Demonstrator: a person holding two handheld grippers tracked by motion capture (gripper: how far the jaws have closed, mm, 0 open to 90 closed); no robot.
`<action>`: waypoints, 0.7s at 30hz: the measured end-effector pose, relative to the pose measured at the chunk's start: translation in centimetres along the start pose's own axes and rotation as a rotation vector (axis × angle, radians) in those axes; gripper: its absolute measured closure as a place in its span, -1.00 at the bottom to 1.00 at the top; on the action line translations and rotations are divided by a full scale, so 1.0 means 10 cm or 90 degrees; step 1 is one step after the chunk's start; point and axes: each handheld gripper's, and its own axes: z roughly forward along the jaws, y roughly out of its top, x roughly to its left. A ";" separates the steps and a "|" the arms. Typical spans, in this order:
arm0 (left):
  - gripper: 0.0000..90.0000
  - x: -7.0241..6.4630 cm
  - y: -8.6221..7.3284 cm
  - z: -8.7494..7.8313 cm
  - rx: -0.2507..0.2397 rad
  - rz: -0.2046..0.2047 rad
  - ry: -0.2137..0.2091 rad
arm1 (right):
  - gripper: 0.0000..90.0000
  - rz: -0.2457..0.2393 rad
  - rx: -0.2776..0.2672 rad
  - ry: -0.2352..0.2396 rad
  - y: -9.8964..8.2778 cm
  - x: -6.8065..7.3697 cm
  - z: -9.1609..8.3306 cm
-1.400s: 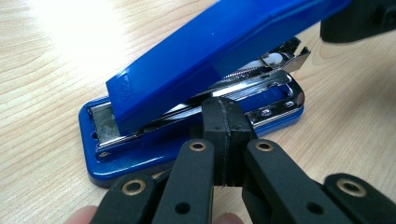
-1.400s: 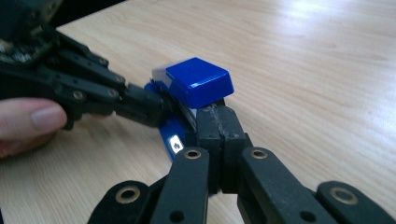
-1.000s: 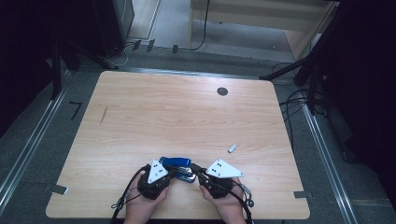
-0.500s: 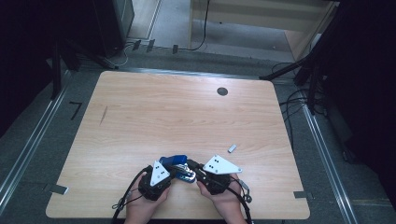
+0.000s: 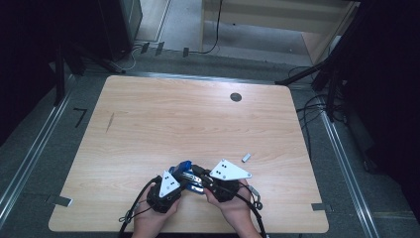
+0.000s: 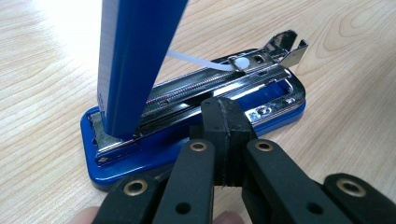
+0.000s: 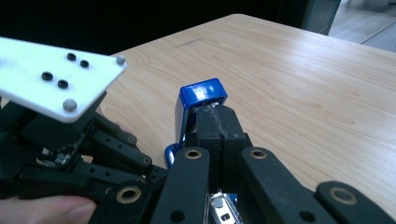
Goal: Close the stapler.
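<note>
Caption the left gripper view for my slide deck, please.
Shut gripper fingers beside an opened blue stapler on a wooden table.

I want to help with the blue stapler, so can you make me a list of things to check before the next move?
1. Stapler lid swung up: ok, the blue top stands upright above the base.
2. Staple channel exposed: ok, the metal rail lies open.
3. Left gripper shut: ok, its pads meet, right by the base edge.
4. Right gripper shut: ok, its tips sit at the raised blue top.
5. Staples loaded: cannot tell.
6. Small white piece out of the way: ok, it lies on the table, apart from both hands.
</note>
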 end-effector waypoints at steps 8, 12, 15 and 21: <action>1.00 0.00 0.00 0.00 0.000 -0.001 0.000 | 1.00 -0.016 -0.002 0.007 0.08 0.01 0.07; 1.00 0.00 0.00 0.00 0.000 -0.001 0.000 | 1.00 -0.014 -0.005 0.013 0.11 0.02 0.10; 1.00 0.00 0.00 0.00 -0.001 0.000 0.000 | 1.00 -0.019 -0.006 0.015 0.14 0.04 0.13; 1.00 0.00 0.00 0.00 0.000 0.002 0.001 | 1.00 -0.018 -0.009 0.024 0.19 0.08 0.20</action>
